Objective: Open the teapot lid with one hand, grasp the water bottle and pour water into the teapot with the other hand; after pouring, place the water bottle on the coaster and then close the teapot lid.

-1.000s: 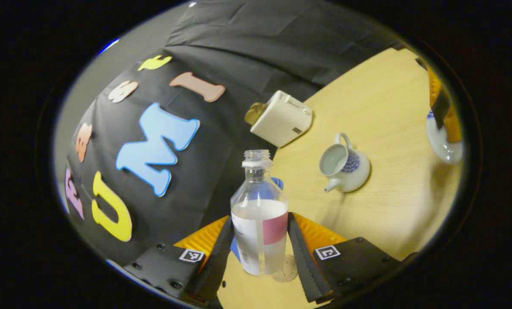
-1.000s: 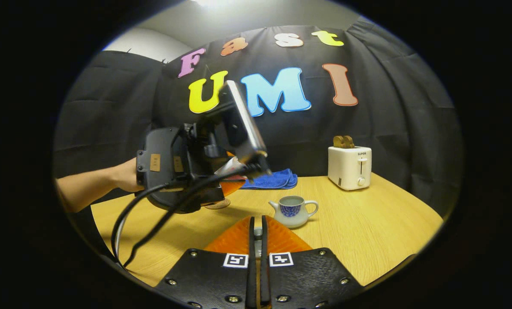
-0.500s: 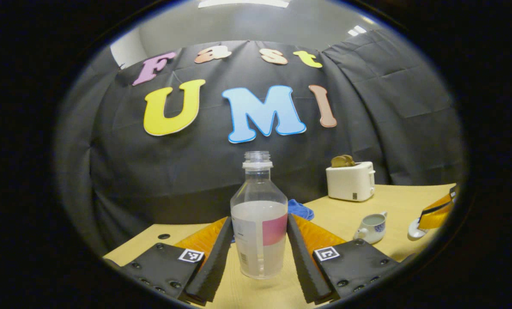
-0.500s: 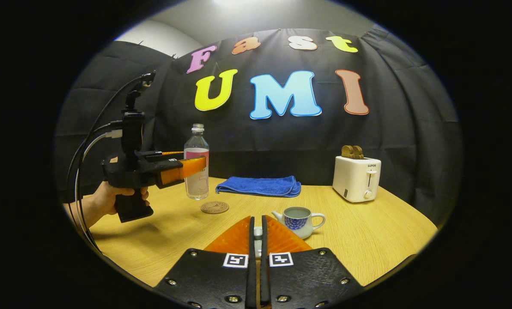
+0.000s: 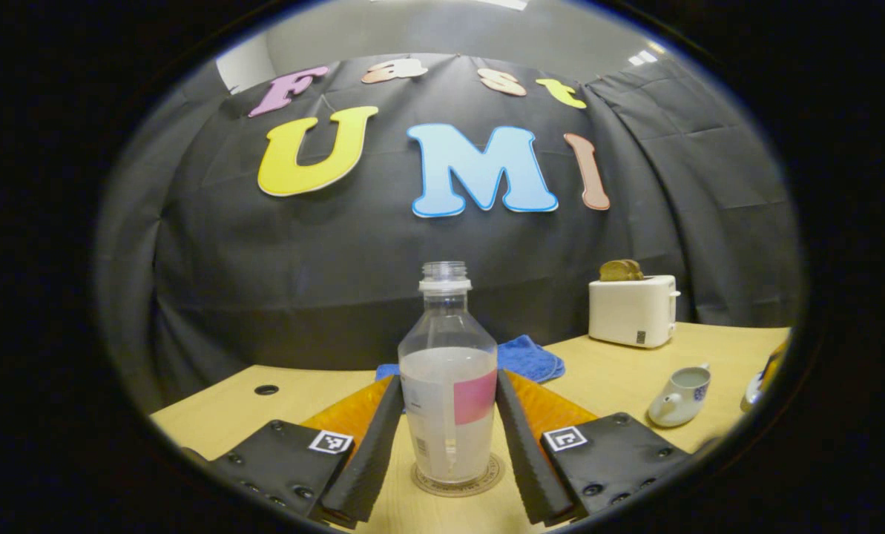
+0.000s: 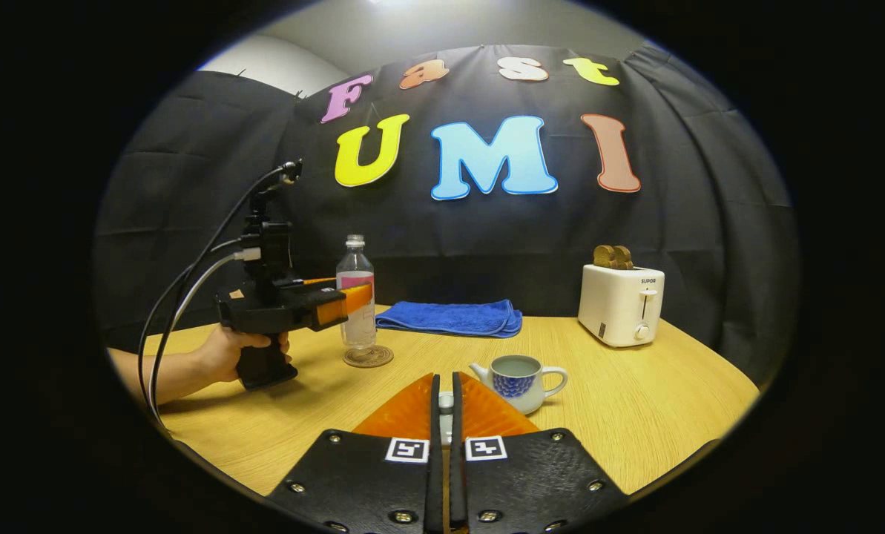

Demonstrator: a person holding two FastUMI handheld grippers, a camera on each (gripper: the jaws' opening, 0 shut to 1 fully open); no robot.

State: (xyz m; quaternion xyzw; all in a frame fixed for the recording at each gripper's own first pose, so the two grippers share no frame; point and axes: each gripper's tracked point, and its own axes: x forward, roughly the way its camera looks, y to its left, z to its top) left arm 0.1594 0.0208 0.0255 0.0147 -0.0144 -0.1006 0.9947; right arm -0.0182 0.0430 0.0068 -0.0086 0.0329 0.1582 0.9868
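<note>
A pale wooden worktop (image 6: 635,415) runs up to the booth's black cloth wall, with a grey wall and ceiling above it. At the back lie a folded blue towel (image 6: 449,317) and, well to its right, a white toaster (image 6: 620,304) with browned slices standing in its slots.

The water bottle (image 5: 448,386) stands upright on the round coaster (image 5: 457,480) in the left gripper view, uncapped and roughly half full of clear water. The left claw (image 5: 448,445) flanks it, one finger close along each side at label height; whether both fingers press on it cannot be told. In the right gripper view a hand (image 6: 227,354) holds that claw level at the bottle.

The teapot (image 6: 520,380) sits lidless near the worktop's middle, right of the coaster, water visible inside, spout pointing left and handle right. The right claw (image 6: 446,404) has its fingers nearly together, pinching a small pale piece that looks like the knob of the lid (image 5: 755,389), whose rim edges into the left gripper view.
</note>
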